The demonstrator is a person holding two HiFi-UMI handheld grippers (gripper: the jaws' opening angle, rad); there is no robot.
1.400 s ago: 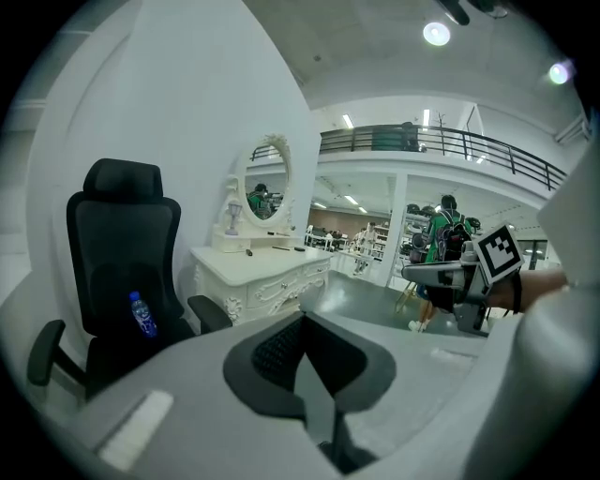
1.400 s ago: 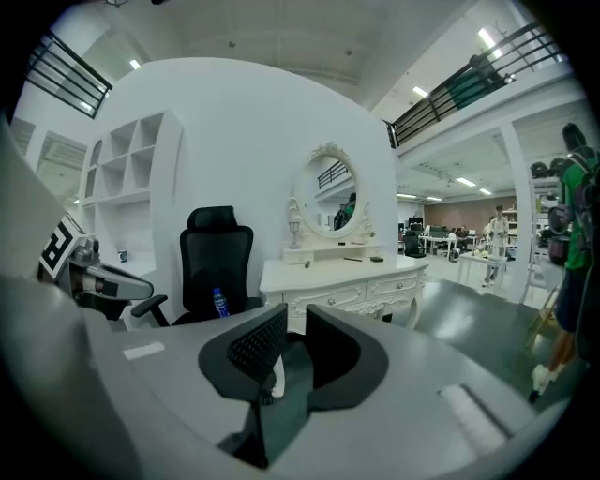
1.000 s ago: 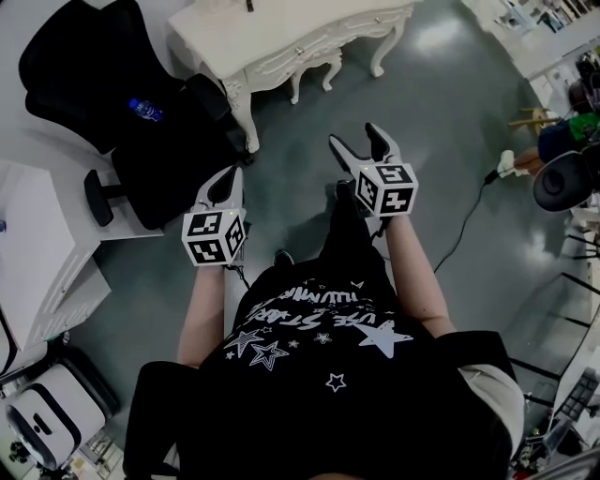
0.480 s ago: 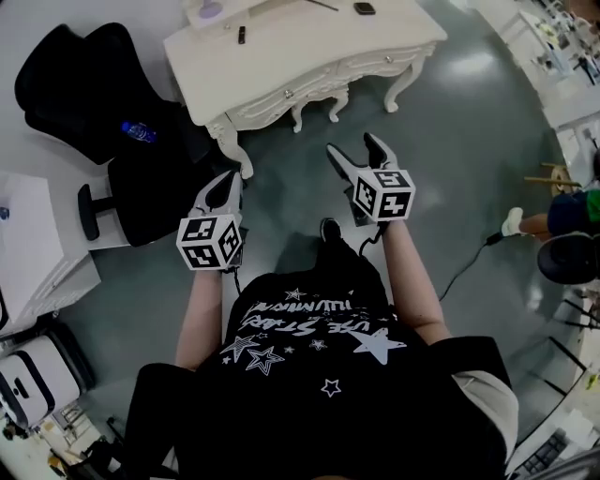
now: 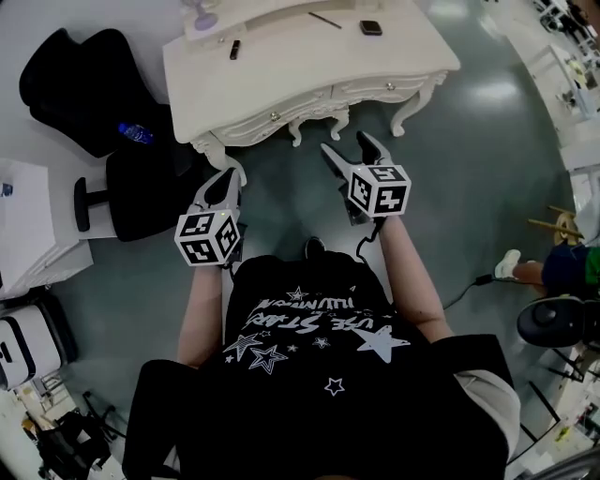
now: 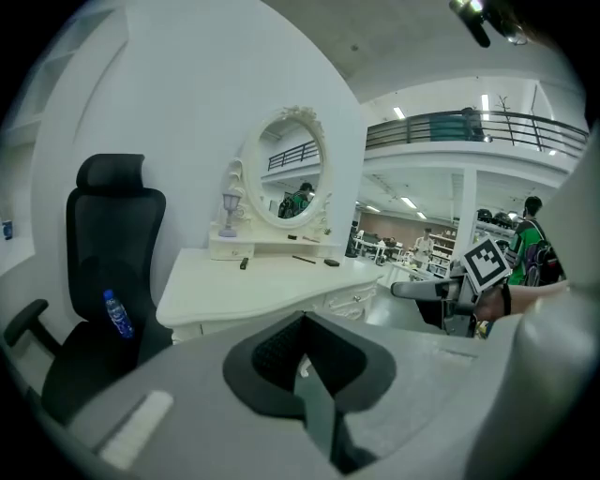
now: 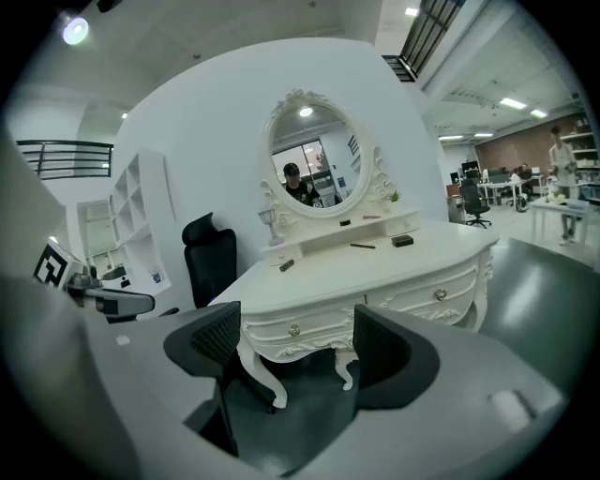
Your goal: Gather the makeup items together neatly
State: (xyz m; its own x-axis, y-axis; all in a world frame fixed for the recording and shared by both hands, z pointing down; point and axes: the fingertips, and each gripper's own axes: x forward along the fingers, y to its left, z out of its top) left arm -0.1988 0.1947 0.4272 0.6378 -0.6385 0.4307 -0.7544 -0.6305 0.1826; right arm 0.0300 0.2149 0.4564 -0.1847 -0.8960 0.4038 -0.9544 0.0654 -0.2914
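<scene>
The white dressing table [image 5: 309, 66] stands ahead of me. On its top lie a short black tube [image 5: 234, 49], a thin dark pencil [image 5: 325, 19] and a dark compact [image 5: 371, 27], spread apart. The same tube [image 7: 286, 265], pencil [image 7: 363, 247] and compact [image 7: 402, 241] show in the right gripper view below the oval mirror [image 7: 316, 159]. My left gripper [image 5: 225, 180] is held in the air short of the table's left leg, shut with nothing in it. My right gripper [image 5: 345, 148] hangs before the drawers, open and empty. Neither touches anything.
A black office chair [image 5: 103, 103] with a blue water bottle [image 5: 134, 133] on its seat stands left of the table. A white cabinet [image 5: 28, 234] is further left. A cable [image 5: 469, 281] lies on the grey floor at the right, near a seated person [image 5: 562, 258].
I have walked towards the dressing table, and both grippers have come closer to it. More of the tabletop and its items has come into view. Both grippers' jaws look unchanged.
</scene>
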